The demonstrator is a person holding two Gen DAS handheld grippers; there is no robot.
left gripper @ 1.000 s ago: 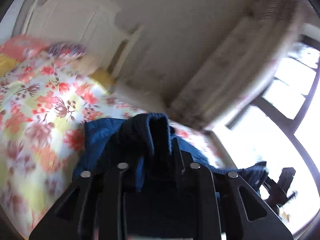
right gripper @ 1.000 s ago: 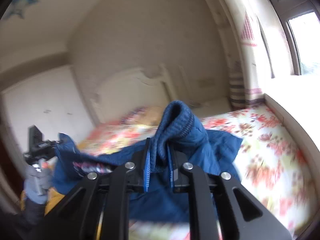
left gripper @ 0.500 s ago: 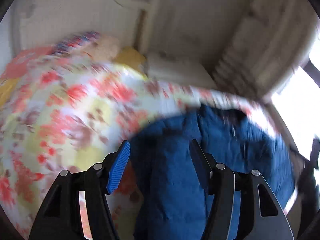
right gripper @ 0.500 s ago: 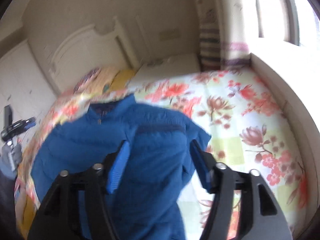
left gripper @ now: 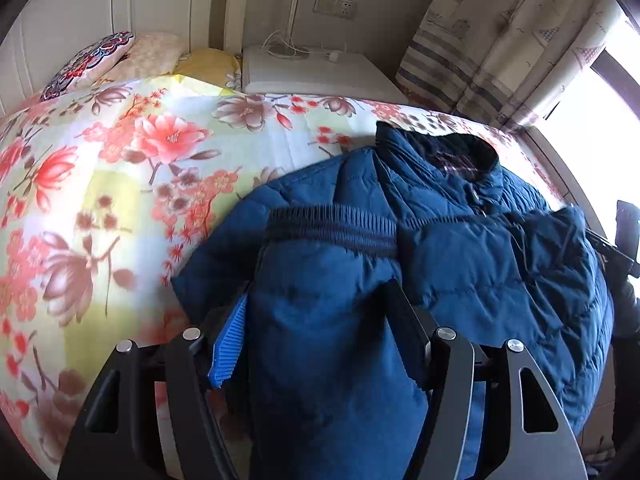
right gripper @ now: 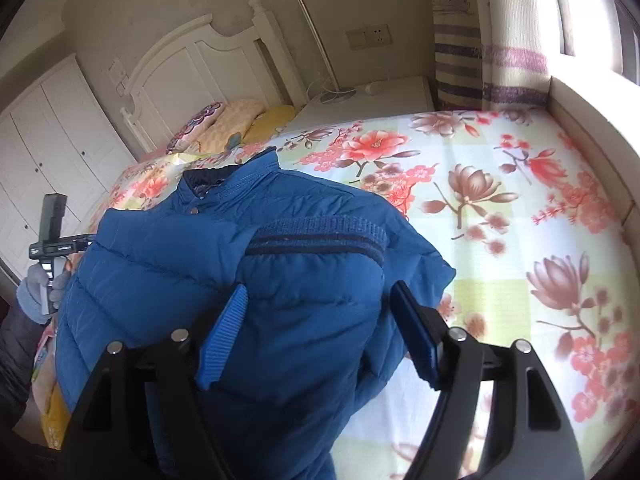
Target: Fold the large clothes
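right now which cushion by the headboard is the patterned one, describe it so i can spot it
Start at the white wooden headboard at the far end of the floral bedspread. Three cushions line its foot; the dark mandala-print cushion is outermost, farthest from the white nightstand. Its neighbours are plain peach and yellow.

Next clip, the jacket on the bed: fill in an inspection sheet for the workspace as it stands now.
Surface: bed with floral sheet, mostly bare.
Job's things: blue puffer jacket lying on the sheet, both sleeves folded across the front, ribbed cuffs up.
Clutter: pillows at the headboard.
Grippers: left claw and right claw both opening, each astride a sleeve, pads not pressing.
Cables: white cord on the nightstand.
Surroundings: striped curtain, wall socket, white wardrobe.
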